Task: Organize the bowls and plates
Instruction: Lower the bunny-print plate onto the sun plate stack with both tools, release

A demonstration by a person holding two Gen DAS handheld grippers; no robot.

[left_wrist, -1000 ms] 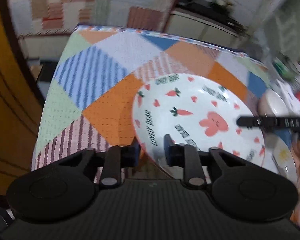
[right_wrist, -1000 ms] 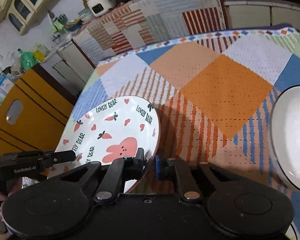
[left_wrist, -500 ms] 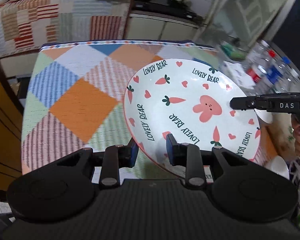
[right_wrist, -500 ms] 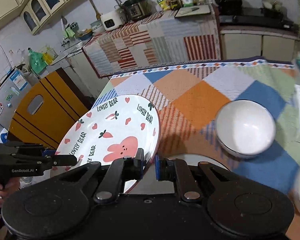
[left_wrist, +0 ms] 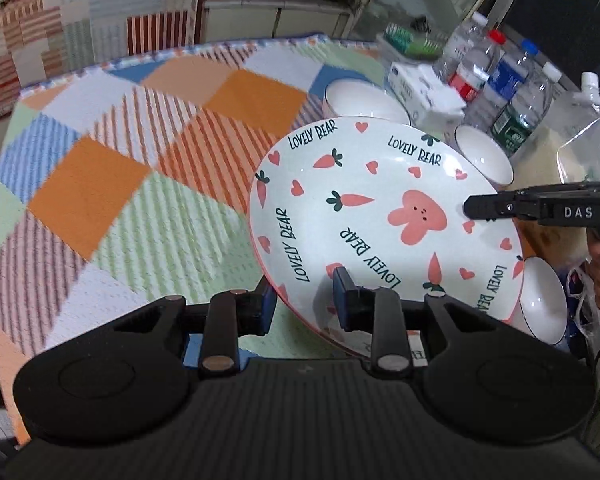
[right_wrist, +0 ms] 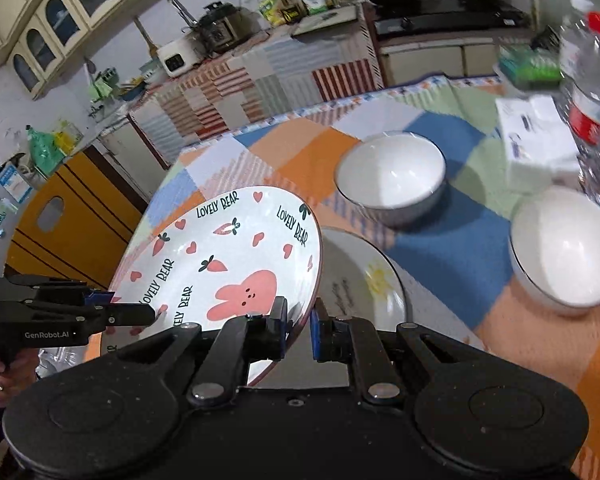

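White ceramic plate with pink rabbit print point(left_wrist: 384, 216): centre frame, lifted above patchwork desk point(left_wrist: 148, 184) | left claw point(left_wrist: 304, 300) and right claw point(right_wrist: 300, 330) each pinching its rim | likely stiff, glossy-slick, breakable; grip rim firmly.

Plate point(left_wrist: 380, 216) higher, nearer the bowls point(right_wrist: 392, 176)

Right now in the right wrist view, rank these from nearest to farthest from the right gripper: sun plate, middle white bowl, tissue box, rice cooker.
1. Sun plate, just beyond the right gripper, on the cloth.
2. White bowl, mid-table.
3. Tissue box, far right of the table.
4. Rice cooker, on the back counter.
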